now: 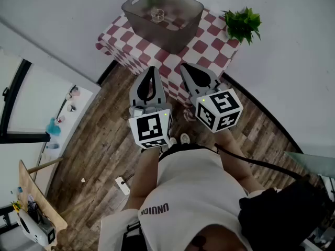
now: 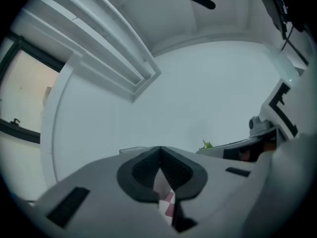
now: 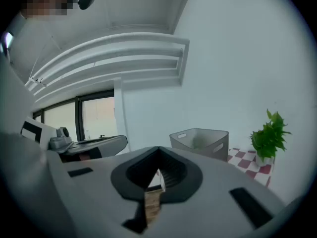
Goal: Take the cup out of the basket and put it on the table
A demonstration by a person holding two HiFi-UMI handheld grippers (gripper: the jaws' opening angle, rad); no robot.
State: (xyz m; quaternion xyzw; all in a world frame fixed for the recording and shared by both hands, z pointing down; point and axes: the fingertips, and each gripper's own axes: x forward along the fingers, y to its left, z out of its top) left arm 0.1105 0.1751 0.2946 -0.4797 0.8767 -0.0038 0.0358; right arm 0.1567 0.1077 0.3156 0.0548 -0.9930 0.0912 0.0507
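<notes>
Both tools hang short of the table [image 1: 208, 45], above the wooden floor [image 1: 99, 156], and neither touches anything. The left gripper [image 1: 151, 69] has its jaws pressed together, tips meeting with nothing between them; its own view shows only a sliver of red-and-white checked cloth through the slot under the pads. The right gripper [image 1: 185, 67] is likewise closed tight and empty, with a strip of floor showing through its slot. The cup [image 1: 157, 14] sits inside the grey basket [image 1: 178, 35], near the middle of its bottom, towards the far end of the table. In the head view it is small and clear-looking, and its shape is hard to make out. Neither gripper view shows it: in the right gripper view the basket's wall hides the inside, and in the left gripper view only a bit of rim peeks over the closed jaws. A potted plant [image 1: 242, 24] stands at the table's right corner, near the basket but apart from it; its pot is hidden under the leaves in the head view, and the left gripper view catches just a leaf tip
</notes>
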